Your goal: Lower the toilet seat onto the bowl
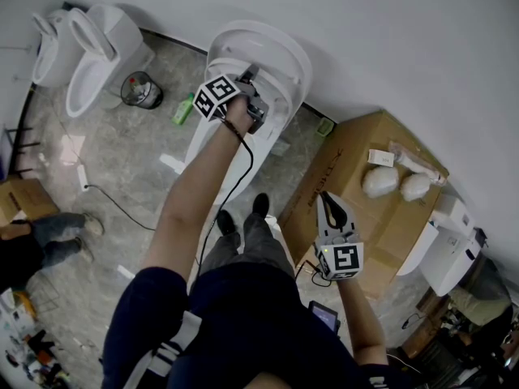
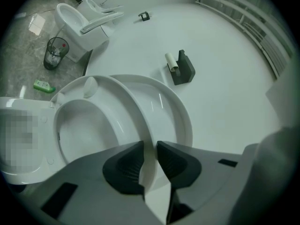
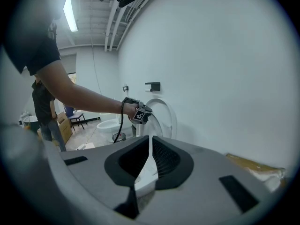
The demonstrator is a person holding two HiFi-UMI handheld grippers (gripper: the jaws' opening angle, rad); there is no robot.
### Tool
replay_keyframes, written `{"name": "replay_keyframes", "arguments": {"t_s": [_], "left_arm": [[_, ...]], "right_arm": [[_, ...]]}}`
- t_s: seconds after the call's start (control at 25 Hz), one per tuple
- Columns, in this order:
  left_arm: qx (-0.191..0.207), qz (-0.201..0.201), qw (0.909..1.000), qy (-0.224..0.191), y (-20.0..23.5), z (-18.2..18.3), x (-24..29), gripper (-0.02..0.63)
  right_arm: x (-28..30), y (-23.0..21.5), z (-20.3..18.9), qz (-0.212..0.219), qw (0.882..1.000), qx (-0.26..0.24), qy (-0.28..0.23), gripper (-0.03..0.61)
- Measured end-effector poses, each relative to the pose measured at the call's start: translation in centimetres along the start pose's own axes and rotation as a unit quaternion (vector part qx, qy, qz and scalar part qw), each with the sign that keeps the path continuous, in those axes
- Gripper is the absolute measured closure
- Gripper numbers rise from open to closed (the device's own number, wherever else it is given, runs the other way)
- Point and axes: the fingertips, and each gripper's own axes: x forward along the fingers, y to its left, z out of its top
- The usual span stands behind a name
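Left gripper view shows the left tongs (image 2: 150, 146) closed to a narrow gap on the rim of the toilet seat (image 2: 136, 111), one pad on each side of its edge. The seat stands raised, tilted back toward the lid and the white wall behind it, with the open toilet bowl (image 2: 84, 130) below and to the left. A toilet-roll holder (image 2: 180, 67) is fixed to the wall above.

Head view has the left tongs (image 1: 250, 83) reaching out at arm's length to the top of the raised seat. The right tongs (image 1: 328, 199) hang low, well apart from the toilet, over a cardboard box (image 1: 365, 209). Their jaws are drawn together to a thin slit with nothing between them (image 3: 150, 142). On the stone floor, a wire wastebasket (image 1: 142, 90) stands beside another toilet (image 1: 89, 55).
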Motion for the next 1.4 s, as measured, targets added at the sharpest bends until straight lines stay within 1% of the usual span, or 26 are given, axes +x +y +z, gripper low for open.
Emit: {"name": "replay_keyframes", "arguments": {"t_s": [0.36,0.88,1.16,1.4], "left_arm": [[0.001,-0.015,0.9999,0.001,0.0,-0.2,-2.0,0.520],[0.001,-0.038,0.9993,0.004,0.6,-0.5,-5.9,0.542],[0.003,-0.046,0.9989,0.005,1.2,-1.0,-8.5,0.549],[0.001,-0.061,0.9981,0.005,2.0,-1.3,-11.2,0.554]], "right_arm": [[-0.2,0.6,0.0,0.007,1.000,-0.002,0.002,0.537],[0.2,3.2,0.7,0.026,0.999,-0.018,-0.012,0.537],[-0.2,4.3,0.3,0.034,0.999,-0.024,-0.008,0.537],[-0.3,5.7,0.2,0.042,0.999,-0.029,-0.006,0.537]]}}
